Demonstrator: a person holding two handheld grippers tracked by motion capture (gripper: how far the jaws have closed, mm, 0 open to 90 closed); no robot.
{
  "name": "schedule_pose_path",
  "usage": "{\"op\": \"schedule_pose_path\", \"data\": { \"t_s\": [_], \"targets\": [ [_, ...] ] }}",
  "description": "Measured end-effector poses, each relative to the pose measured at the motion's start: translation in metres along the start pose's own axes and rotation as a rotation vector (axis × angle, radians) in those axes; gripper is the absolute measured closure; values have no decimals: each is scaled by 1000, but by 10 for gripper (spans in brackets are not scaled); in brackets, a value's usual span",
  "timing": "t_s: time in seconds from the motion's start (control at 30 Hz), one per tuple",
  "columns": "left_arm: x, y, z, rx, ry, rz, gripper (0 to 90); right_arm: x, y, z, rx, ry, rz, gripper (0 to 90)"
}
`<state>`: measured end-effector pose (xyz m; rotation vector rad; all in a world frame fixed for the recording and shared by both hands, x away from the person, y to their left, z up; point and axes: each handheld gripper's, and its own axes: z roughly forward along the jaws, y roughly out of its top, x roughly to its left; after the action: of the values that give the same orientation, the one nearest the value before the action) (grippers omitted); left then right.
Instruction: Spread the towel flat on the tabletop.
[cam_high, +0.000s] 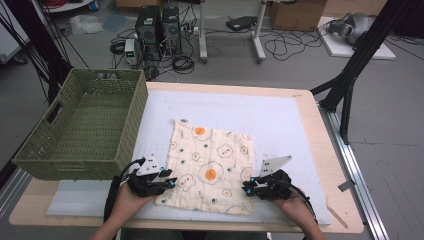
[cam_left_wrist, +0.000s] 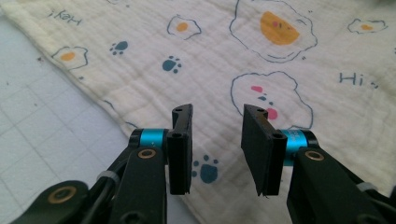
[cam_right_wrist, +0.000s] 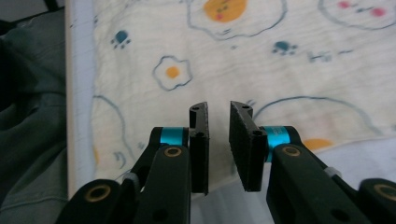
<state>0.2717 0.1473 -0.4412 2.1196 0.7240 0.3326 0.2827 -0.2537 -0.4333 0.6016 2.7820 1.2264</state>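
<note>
A cream cloth (cam_high: 210, 167) printed with fried eggs and paw marks lies flat on the white mat (cam_high: 280, 115). At the cloth's near left edge sits my left gripper (cam_high: 172, 182), pointing right. In the left gripper view its jaws (cam_left_wrist: 218, 112) stand apart over the cloth (cam_left_wrist: 280, 70), close to the hem, with nothing pinched. My right gripper (cam_high: 246, 190) is at the near right corner and points left. Its jaws (cam_right_wrist: 219, 108) leave a narrow gap above the cloth's edge (cam_right_wrist: 280, 70), and the pads press on nothing.
A green woven basket (cam_high: 80, 165) stands on the table's left side, overhanging the mat. The wooden table edge (cam_high: 345, 220) runs close behind both hands. Beyond the table, computers and cables lie on the floor. A person's dark clothing (cam_right_wrist: 28, 116) is at the near edge.
</note>
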Motion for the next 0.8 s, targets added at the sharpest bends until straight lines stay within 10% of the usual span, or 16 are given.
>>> {"op": "schedule_pose_path", "data": {
  "t_s": [0.33,0.8],
  "targets": [
    [3,1,-2,-37,-7,2,626,-42,17,0,-76,-148,92,665],
    [1,2,-7,-70,0,14,620,-101,33,25,8,-359,217,653]
  ]
}}
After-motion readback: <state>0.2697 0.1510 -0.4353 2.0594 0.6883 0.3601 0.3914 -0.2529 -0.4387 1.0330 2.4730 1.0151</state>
